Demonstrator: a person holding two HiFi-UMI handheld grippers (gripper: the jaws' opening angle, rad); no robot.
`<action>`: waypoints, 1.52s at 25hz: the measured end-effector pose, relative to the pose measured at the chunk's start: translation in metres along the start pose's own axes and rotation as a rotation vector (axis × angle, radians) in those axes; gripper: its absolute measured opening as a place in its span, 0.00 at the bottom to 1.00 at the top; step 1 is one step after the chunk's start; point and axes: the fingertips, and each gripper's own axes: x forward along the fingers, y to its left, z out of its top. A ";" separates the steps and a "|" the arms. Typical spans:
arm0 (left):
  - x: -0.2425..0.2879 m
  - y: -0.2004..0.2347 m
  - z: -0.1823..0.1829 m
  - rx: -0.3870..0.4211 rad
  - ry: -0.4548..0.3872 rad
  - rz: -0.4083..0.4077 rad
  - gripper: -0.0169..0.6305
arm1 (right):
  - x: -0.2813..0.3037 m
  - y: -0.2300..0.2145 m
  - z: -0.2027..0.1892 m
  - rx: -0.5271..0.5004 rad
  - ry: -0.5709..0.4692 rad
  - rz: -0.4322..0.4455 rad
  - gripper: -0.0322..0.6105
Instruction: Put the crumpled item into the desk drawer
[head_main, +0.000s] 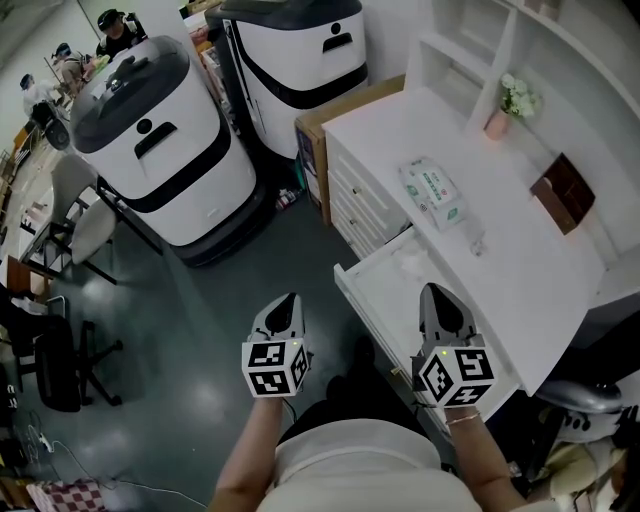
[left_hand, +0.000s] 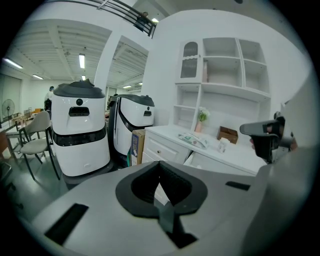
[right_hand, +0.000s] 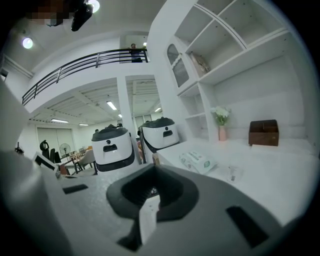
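Far left, two white machines (head_main: 160, 140) stand on the dark floor, with a cardboard box (head_main: 320, 125) wedged between them and the desk (head_main: 520, 260).

The left gripper (head_main: 288, 300) hangs over the floor near the person, well left of the desk. Its jaws are pressed together on nothing.

The drawer (head_main: 372, 300) stands pulled out toward the person. A pale patch (head_main: 408, 262) lies at its far end, too faint to name.

The right gripper (head_main: 437, 293) hovers over the drawer's near end, and its tongs are also closed and empty.

On the desktop a wipes pack (head_main: 432, 192) lies flat. Just near and right of it sits the crumpled item (head_main: 475, 240), a small clear thing close to the desk edge above the drawer. It touches neither the pack nor a gripper. I take this to be the task's thing, though the patch in the drawer leaves some doubt.

It looks like thin clear plastic, so probably very light and springy. It is likely slick on its smooth faces and would buckle under a hard squeeze. A gentle pinch across its middle or on a raised fold should hold best, since a grip on one thin edge may let it slide or flick away.

Far right, a vase (head_main: 500, 118) and a brown box (head_main: 563, 192) sit against the shelves.
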 end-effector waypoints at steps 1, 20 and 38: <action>-0.001 0.001 0.000 -0.007 -0.002 0.000 0.01 | -0.002 0.002 0.002 -0.002 -0.006 0.004 0.05; -0.017 -0.002 0.005 -0.001 -0.034 -0.002 0.01 | -0.037 0.008 0.020 -0.003 -0.073 0.025 0.05; -0.026 -0.002 -0.002 0.005 -0.032 -0.018 0.01 | -0.052 0.013 0.016 -0.004 -0.074 0.009 0.05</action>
